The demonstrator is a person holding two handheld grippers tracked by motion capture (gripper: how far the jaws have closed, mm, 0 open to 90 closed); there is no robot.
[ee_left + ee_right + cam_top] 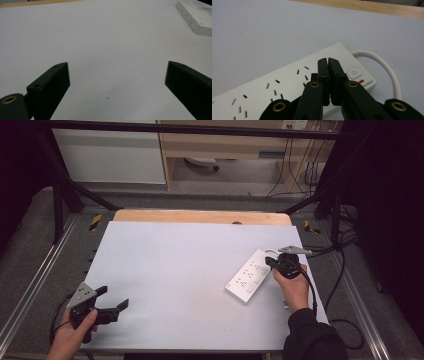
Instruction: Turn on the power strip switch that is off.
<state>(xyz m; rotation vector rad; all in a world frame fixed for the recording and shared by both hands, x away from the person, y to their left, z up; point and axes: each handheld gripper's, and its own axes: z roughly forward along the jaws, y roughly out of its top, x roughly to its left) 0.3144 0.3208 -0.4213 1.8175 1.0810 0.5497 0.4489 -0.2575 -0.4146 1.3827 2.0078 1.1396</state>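
two grippers, right gripper (328, 61) jaws closed over power strip (287, 82), cord (384, 67) cut off, left gripper (117, 75) jaws wide

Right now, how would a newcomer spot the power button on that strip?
Start at the white table, then the white power strip lying slantwise on its right side. At the cable end sits the power button, a rounded square beside a small red mark, just past the shut right gripper.

even, soft overhead light falls on the pale worktop (175, 270), while the room's edges in the high view sink into near black. shadows are faint, glare is absent. the gripper views look slightly soft and grainy, with the near black claw parts blurred.
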